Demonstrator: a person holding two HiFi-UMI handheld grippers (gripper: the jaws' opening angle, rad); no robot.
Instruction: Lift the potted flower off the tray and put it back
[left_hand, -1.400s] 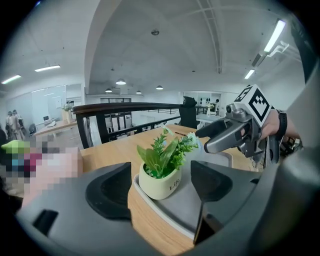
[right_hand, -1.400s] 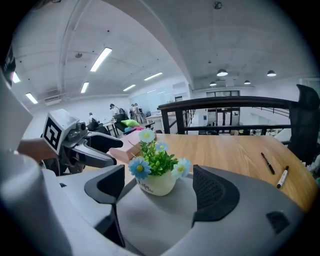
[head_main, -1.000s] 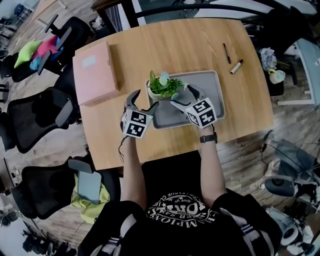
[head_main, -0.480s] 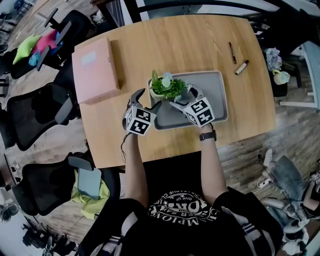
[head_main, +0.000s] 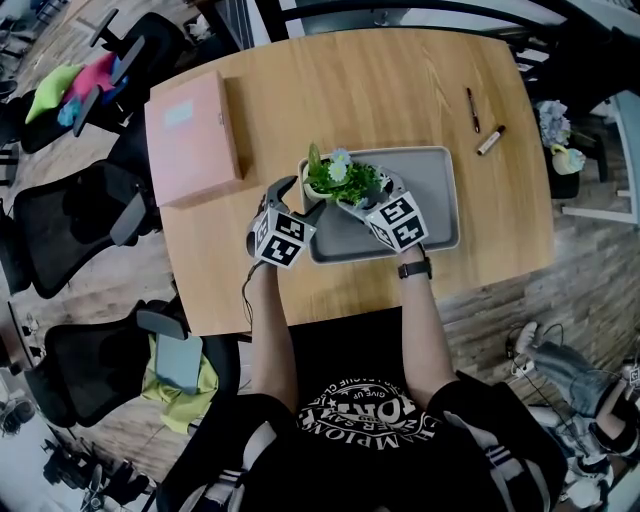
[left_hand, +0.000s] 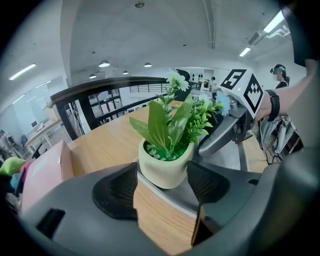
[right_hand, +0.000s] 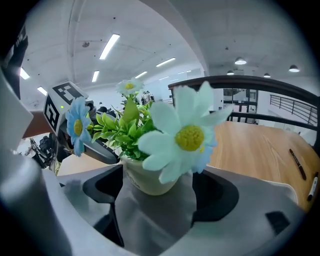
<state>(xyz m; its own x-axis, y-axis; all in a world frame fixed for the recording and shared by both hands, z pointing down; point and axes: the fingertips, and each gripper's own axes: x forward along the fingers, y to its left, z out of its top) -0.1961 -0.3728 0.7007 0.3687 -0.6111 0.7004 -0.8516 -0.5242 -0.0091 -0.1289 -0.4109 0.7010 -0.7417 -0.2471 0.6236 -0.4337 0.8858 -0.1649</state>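
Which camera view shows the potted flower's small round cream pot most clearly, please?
The left gripper view: the cream pot shows nearly whole, rim included. The right gripper view has the pot partly behind a pale daisy; the head view shows only a rim sliver under the leaves.

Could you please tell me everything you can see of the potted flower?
The potted flower is a small round cream pot, ceramic-looking, with green filling, stiff green leaves and pale blue, yellow-centred daisies, apparently artificial. It stands upright at the left end of the grey tray. The left gripper has the pot between its fingers, which are closing but not yet pressing; the right gripper stands open around it from the other side.
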